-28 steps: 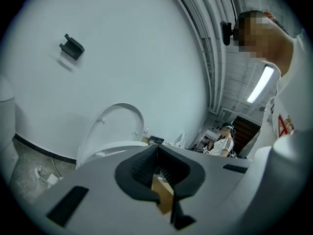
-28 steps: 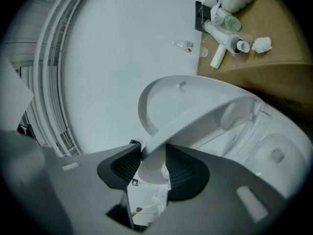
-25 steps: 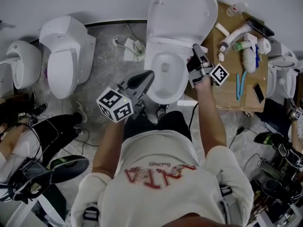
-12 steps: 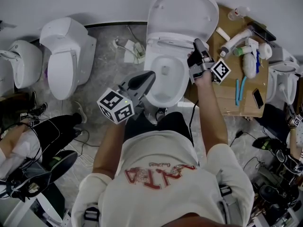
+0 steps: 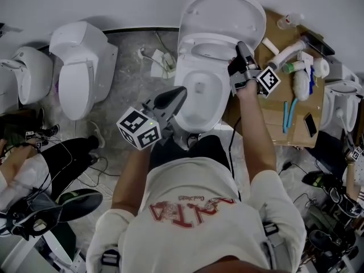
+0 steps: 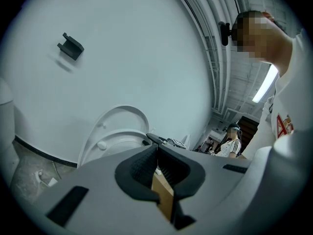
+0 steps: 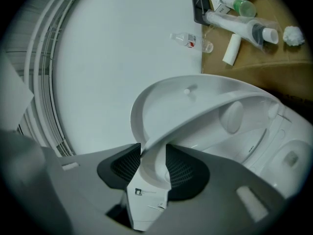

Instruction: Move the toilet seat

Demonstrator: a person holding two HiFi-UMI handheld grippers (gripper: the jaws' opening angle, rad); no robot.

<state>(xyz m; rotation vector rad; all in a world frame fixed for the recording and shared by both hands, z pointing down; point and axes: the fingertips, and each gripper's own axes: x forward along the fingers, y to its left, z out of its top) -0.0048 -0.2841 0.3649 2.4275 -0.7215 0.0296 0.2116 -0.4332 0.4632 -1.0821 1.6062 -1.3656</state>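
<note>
Toilet seat caught half raised: my right gripper is clamped on the seat's right-hand rim, above the open toilet bowl and in front of the lid, which stands up against the wall. In the right gripper view, both ribbed pads of that gripper press on the white edge of the seat, which curves up and away to the right from the jaws. A small white tag below the pads carries a black mark too fine to read.

My left gripper hangs over the front of the bowl, apart from the seat; in the left gripper view it is closed with nothing between the jaws.

Red lettering runs across my white shirt, but I cannot read it for certain. On the cardboard sheet to the right of the toilet lie bottles and tubes, their labels illegible; a clear bottle with a red label lies by the wall.
</note>
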